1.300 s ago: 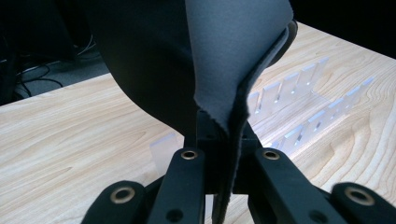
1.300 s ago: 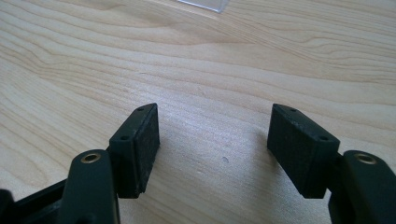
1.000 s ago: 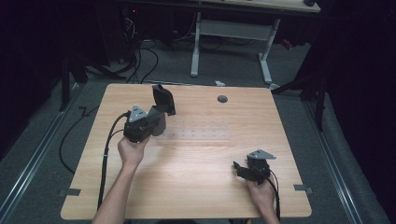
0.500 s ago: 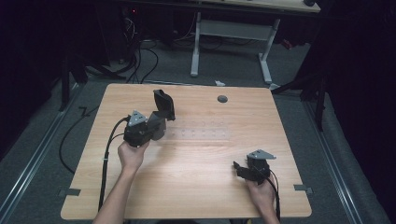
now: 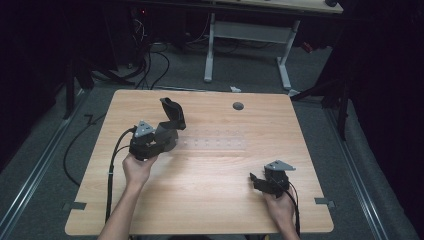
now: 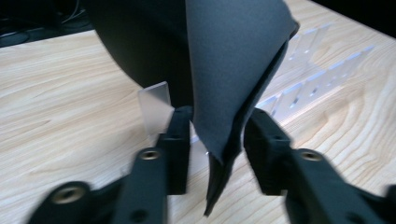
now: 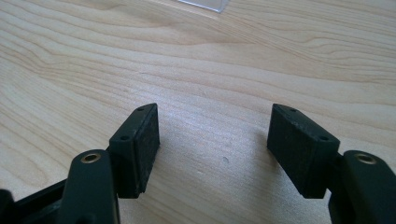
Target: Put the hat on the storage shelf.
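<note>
while a dark grey, limp foam-like sheet [image 6: 224, 70] is clenched upright in the left gripper [image 5: 167, 131] above the clear slotted plastic rack [image 5: 215, 142] on the wooden counter [image 5: 200, 195], the right gripper [image 7: 212, 144], fingers released, is rested apart, so lowering the sheet into a slot is judged next.

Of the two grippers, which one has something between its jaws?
The left gripper: a dark folded sheet hangs between its jaws. The right gripper is open above bare wooden table.
</note>
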